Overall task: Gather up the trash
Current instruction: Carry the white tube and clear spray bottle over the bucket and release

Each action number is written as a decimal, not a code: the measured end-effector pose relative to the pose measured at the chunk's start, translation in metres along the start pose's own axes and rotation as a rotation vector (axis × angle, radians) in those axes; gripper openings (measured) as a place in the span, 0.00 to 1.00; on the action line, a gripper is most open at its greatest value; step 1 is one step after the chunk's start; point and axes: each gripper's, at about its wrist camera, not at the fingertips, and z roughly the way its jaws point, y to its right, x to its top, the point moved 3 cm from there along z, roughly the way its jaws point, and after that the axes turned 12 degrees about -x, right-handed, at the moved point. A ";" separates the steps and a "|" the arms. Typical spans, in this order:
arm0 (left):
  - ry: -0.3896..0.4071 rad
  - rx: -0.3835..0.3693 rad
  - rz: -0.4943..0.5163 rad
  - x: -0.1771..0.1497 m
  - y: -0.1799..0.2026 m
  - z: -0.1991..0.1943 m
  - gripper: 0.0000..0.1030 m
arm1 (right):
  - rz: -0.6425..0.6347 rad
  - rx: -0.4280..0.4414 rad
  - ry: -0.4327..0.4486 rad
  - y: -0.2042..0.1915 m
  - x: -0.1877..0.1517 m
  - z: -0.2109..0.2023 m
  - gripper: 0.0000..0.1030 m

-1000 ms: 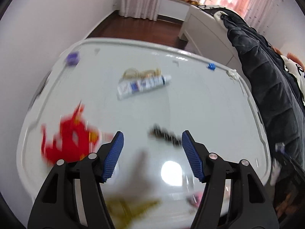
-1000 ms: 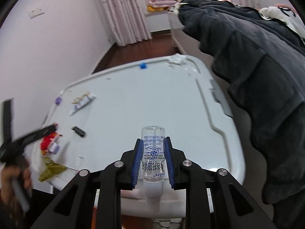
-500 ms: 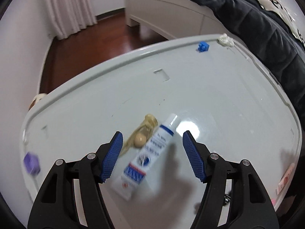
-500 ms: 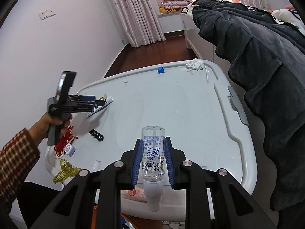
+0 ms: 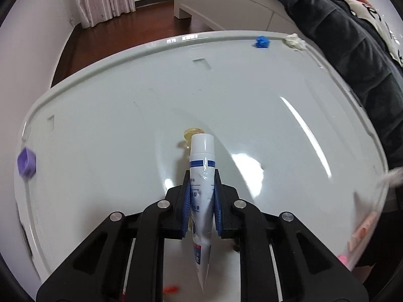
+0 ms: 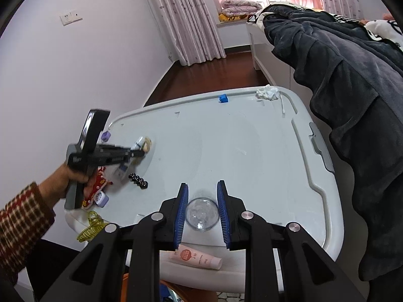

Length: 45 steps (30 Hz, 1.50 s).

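On the white lid (image 5: 252, 95): left gripper (image 5: 201, 201) clamped on tube (image 5: 201, 176); right gripper (image 6: 201, 211) apart around bottle (image 6: 201, 214).

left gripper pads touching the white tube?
Touching. Left wrist view: both blue pads of the left gripper press the white tube, pinching its body.

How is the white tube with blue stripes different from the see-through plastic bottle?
The white tube with blue stripes is opaque and printed; the clear plastic bottle is see-through. The tube is pinched flat between the left gripper pads, cap pointing away; the bottle is round, seen end-on, and the right gripper looks slightly open around it. Both sit between blue pads.
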 end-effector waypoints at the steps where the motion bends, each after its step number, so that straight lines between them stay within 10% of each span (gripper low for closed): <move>1: 0.014 0.001 0.003 -0.003 0.005 -0.006 0.14 | -0.002 -0.001 0.001 0.000 0.000 -0.001 0.23; 12: 0.125 -0.018 0.013 -0.019 0.055 -0.065 0.14 | 0.022 -0.040 0.008 0.015 0.001 -0.005 0.24; 20: 0.202 -0.082 0.050 -0.038 0.098 -0.091 0.15 | 0.088 -0.146 -0.195 0.062 -0.046 0.035 0.56; 27: 0.195 -0.128 0.088 -0.047 0.119 -0.085 0.15 | -0.047 -0.177 -0.197 0.042 -0.061 0.042 0.81; 33: 0.186 -0.142 0.107 -0.051 0.126 -0.081 0.15 | -0.087 -0.194 -0.197 0.038 -0.061 0.038 0.81; 38: 0.171 -0.153 0.109 -0.052 0.129 -0.076 0.15 | -0.491 -0.353 -0.123 0.017 -0.056 0.027 0.81; 45: 0.164 -0.158 0.106 -0.053 0.136 -0.074 0.15 | -0.961 -0.251 -0.159 -0.004 -0.063 0.050 0.62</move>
